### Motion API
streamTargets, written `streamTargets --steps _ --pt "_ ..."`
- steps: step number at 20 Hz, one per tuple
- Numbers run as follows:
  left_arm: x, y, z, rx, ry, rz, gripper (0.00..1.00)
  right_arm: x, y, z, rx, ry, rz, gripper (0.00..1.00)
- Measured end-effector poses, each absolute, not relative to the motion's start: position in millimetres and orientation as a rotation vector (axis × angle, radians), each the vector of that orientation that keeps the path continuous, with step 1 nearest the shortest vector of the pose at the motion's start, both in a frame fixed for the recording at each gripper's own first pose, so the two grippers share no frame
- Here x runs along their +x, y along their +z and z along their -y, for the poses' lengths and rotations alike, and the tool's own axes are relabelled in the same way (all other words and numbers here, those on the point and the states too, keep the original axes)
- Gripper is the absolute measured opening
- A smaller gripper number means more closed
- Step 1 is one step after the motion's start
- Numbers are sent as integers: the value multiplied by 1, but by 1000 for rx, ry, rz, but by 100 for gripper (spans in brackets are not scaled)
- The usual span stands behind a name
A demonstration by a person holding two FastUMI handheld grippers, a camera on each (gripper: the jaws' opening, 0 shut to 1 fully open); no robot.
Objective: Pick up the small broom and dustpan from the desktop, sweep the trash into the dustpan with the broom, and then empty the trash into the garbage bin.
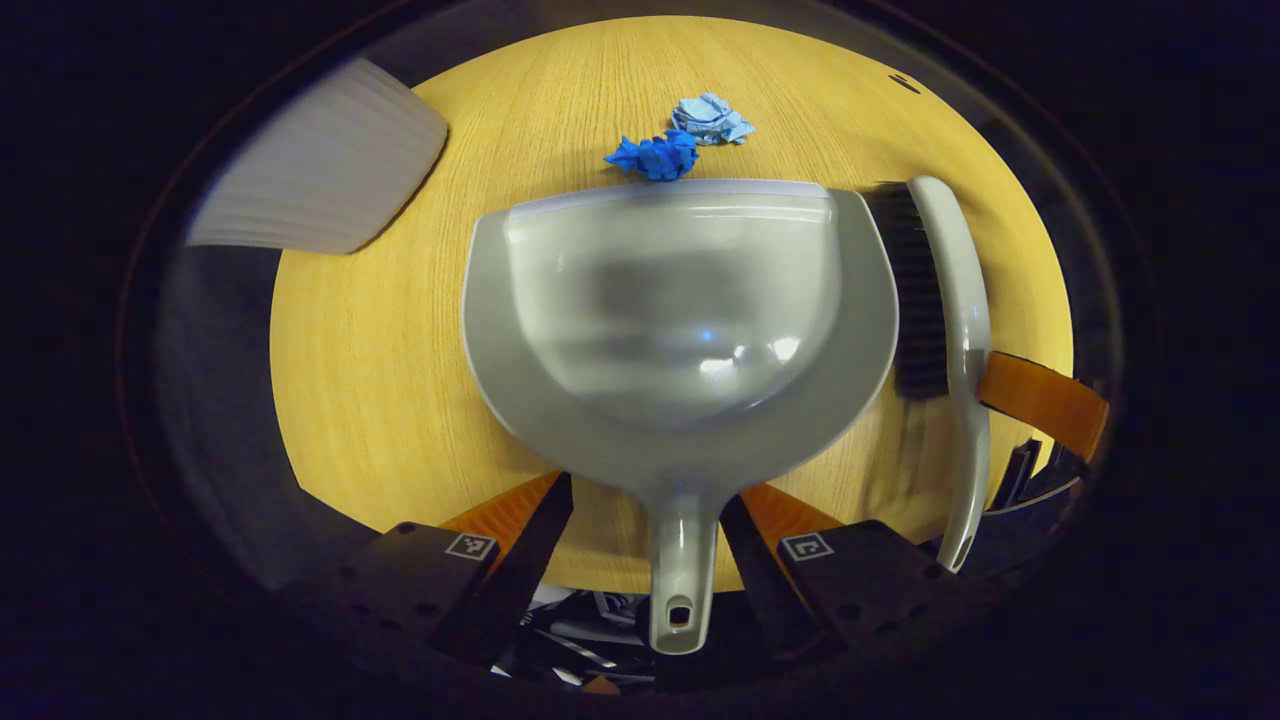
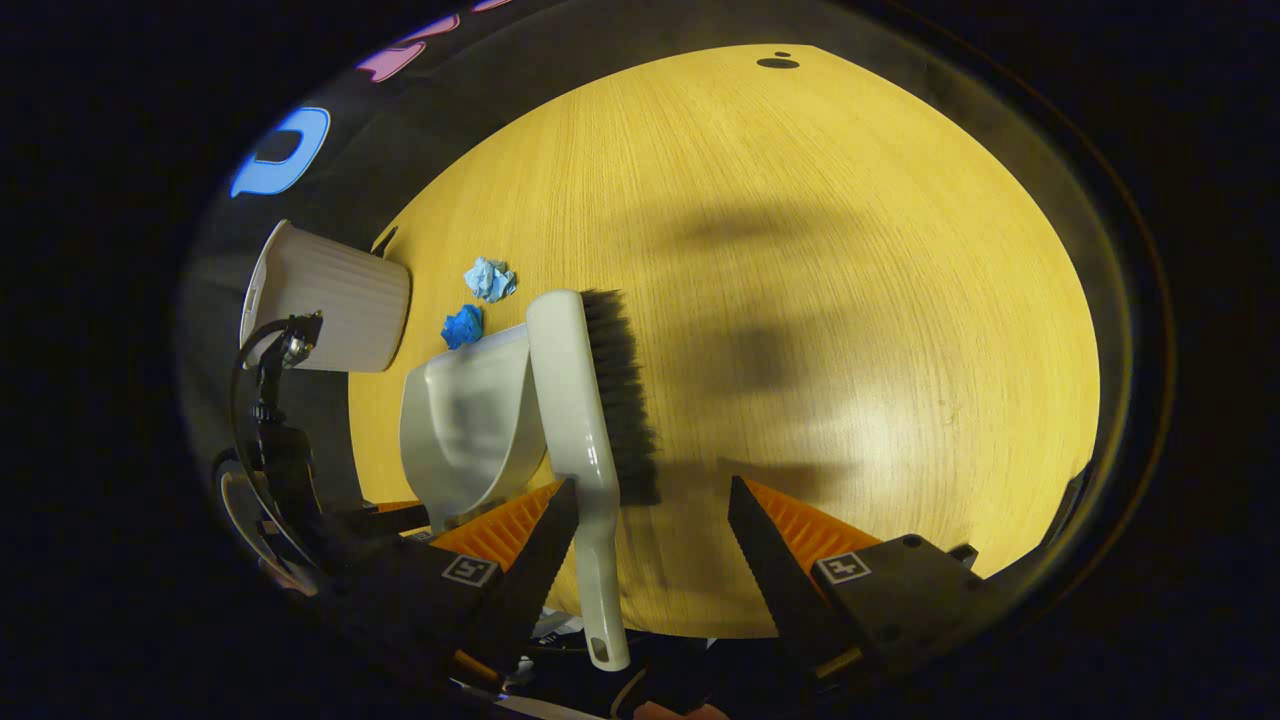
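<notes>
Glossy scooped dustpan (image 1: 680,330) — black-bristled broom (image 1: 945,330)

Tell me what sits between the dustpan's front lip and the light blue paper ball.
In the left gripper view, a dark blue crumpled wad lies between the dustpan and the light blue paper ball.

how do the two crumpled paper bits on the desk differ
The dark blue wad is deep, saturated blue; the pale blue wad is washed-out light blue. The dark blue wad lies right at the dustpan lip; the pale blue wad sits just beyond it. Both are crumpled and similar in size.
</notes>
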State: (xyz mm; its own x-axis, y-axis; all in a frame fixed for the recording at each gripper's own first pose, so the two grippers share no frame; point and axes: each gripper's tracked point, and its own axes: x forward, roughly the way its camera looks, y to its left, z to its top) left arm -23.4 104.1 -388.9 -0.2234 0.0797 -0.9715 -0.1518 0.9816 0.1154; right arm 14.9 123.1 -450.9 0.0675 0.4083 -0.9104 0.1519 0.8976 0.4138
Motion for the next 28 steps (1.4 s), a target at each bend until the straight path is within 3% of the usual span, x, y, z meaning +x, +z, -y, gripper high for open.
streamTargets --steps 8,12,16,26,27,28 --pt "-14 -400 -95 -103 162 -1831 85 15 -443 -127 409 126 -1550 99" --pt "-15 -403 -93 -109 102 -1820 87 2 -439 -149 342 157 -1612 99" --pt "-15 -403 -91 -150 97 -1814 77 -3 -453 -148 223 153 -1653 99" --pt "-14 -404 -89 -183 124 -1811 73 -11 -490 -145 16 85 -1731 100" --pt "-15 -404 -88 -199 139 -1812 73 -13 -487 -145 12 84 -1743 87" --pt "-16 -404 -87 -212 151 -1810 73 -12 -488 -145 13 83 -1745 99"
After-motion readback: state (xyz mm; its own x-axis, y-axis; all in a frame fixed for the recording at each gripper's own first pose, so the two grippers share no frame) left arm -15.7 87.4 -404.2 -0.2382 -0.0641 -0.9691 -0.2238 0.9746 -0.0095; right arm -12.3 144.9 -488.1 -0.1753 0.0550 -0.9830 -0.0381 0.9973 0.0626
